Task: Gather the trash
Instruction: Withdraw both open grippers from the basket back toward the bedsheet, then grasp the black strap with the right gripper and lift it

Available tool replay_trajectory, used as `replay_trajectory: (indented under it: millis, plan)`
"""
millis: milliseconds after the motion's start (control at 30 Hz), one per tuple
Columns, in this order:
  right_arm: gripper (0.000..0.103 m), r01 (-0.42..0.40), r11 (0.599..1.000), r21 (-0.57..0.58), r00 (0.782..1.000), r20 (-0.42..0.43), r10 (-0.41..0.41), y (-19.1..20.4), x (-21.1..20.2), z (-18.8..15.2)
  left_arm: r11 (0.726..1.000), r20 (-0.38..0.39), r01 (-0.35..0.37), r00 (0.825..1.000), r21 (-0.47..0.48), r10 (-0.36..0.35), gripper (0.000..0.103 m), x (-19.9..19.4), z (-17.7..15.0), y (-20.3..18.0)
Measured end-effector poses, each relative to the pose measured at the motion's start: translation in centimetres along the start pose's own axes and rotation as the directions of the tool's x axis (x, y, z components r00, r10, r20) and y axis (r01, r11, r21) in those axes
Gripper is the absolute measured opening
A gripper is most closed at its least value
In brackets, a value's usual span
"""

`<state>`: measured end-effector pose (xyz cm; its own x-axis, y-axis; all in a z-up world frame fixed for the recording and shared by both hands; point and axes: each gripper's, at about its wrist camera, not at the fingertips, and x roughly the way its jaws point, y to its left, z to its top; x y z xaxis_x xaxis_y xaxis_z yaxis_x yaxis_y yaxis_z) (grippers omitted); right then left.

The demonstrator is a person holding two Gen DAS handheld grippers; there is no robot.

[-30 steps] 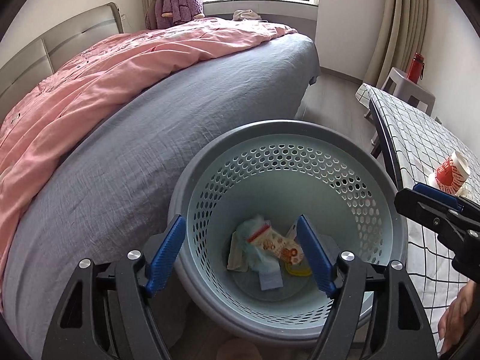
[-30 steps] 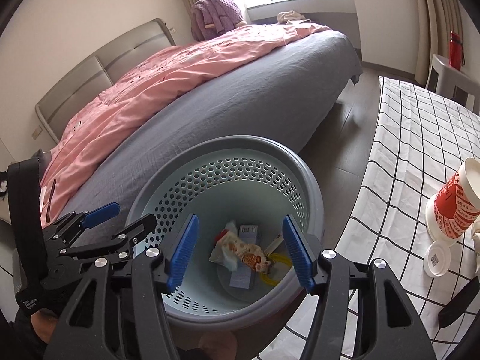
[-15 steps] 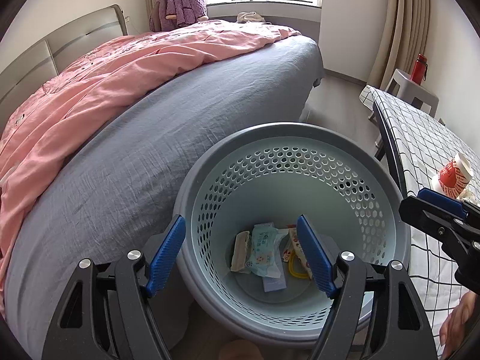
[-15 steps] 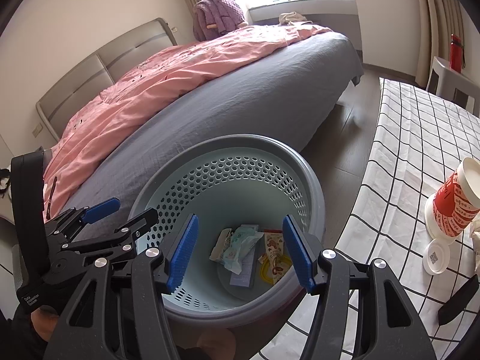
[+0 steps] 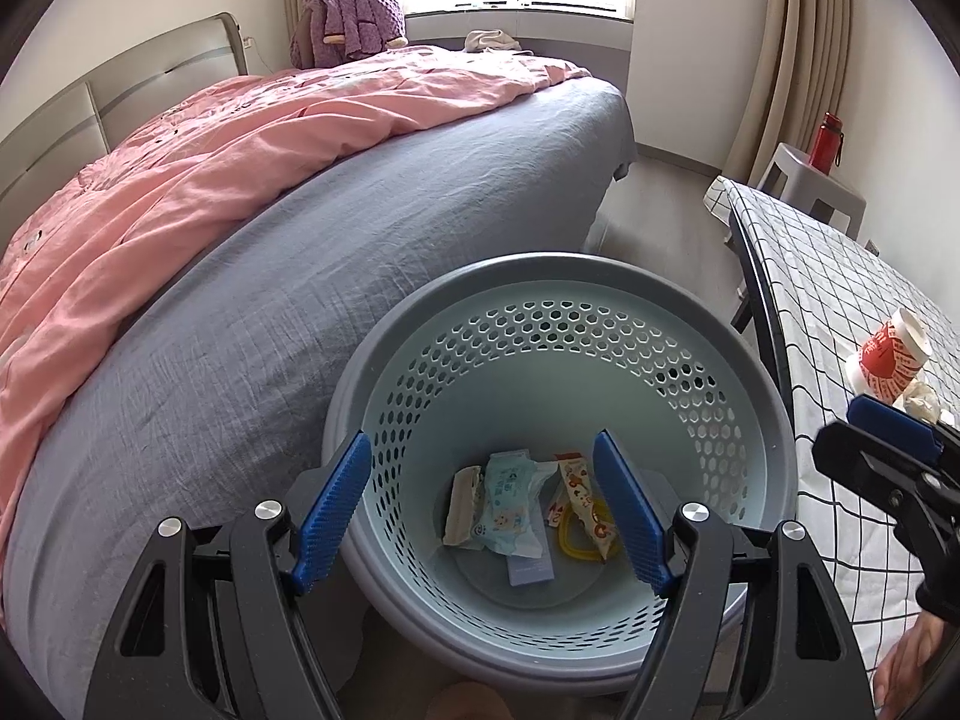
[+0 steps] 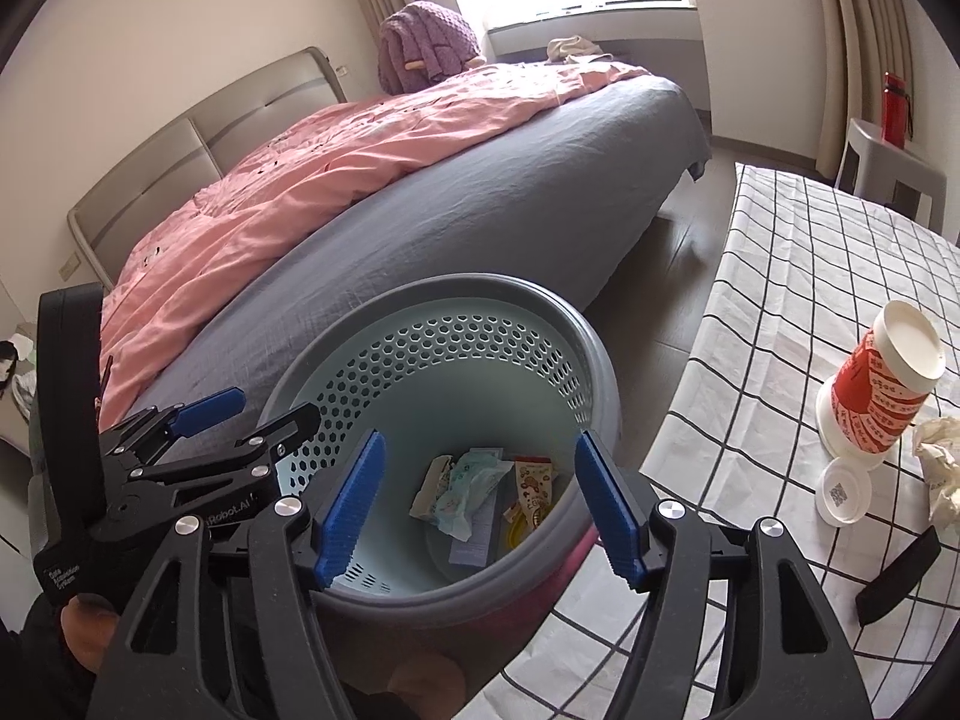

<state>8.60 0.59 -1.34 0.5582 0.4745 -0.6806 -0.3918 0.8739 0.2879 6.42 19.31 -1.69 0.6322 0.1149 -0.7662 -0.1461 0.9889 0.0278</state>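
A round perforated light-blue trash basket [image 5: 750, 420] [image 6: 594, 372] stands between the bed and the table. Several wrappers lie on its bottom: a pale blue wipes packet [image 5: 510, 501] [image 6: 468, 483], a red-and-cream snack wrapper [image 5: 585, 501] [image 6: 534, 486] and a yellow ring [image 5: 570, 534]. My left gripper [image 5: 483, 516] is open and empty above the basket; it also shows in the right wrist view [image 6: 249, 408]. My right gripper [image 6: 480, 507] is open and empty over the basket's near rim. On the checked tablecloth stand a red paper cup [image 6: 882, 384] [image 5: 891, 354], a white lid [image 6: 840, 489] and crumpled tissue [image 6: 939, 474].
A bed with a grey sheet [image 5: 300, 300] and pink duvet [image 5: 210, 144] lies left of the basket. The checked table [image 6: 780, 276] is on the right, with a black strap [image 6: 897, 573] on it. A grey stool with a red bottle [image 5: 827, 138] stands beyond it.
The snack wrapper and wipes packet have dropped and settled flat on the basket's bottom. Both grippers have stayed open and drifted slightly over the basket.
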Motion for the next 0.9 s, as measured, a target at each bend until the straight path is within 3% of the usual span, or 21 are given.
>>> replay_trajectory:
  millis: [533, 900]
  plan:
    - [0.071, 0.119, 0.985, 0.124, 0.993, 0.012, -0.121, -4.2, -5.5, -4.8, 0.999, 0.052, 0.031, 0.998, 0.019, -0.032, 0.075, -2.0, -0.3, -2.2]
    - [0.072, 0.259, 0.932, 0.253, 0.962, 0.019, -0.273, -9.9, -9.3, -6.3, 0.996, 0.066, 0.092, 0.993, 0.019, -0.093, 0.075, -2.5, -0.5, -4.8]
